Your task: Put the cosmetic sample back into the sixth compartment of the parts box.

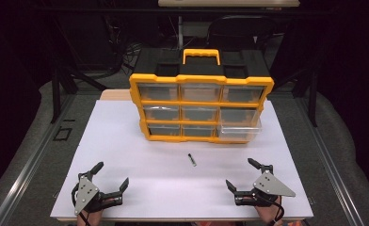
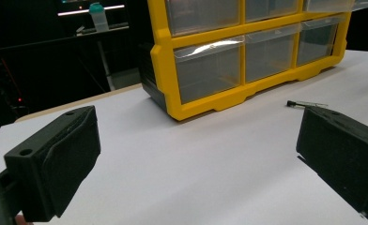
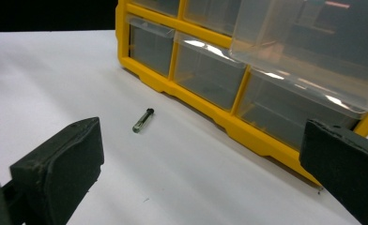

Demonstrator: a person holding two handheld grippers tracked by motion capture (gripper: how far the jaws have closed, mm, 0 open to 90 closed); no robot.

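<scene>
While dark clutter rings the white table point(image 1: 126, 188), each hand-held gripper, left point(image 1: 108, 176) and right point(image 1: 241, 175), rests wide open and empty; the small vial point(image 1: 191, 160) lies between them, before the yellow drawer cabinet point(image 1: 200, 84).

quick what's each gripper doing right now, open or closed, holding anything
Left gripper: open, holding nothing, resting low near the table's front edge.
Right gripper: open, holding nothing; the small cylinder lies apart on the table ahead.

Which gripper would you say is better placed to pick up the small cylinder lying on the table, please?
Probably right: the right gripper, open, sits nearer the small cylinder and the pulled-out drawer than the left gripper.
</scene>
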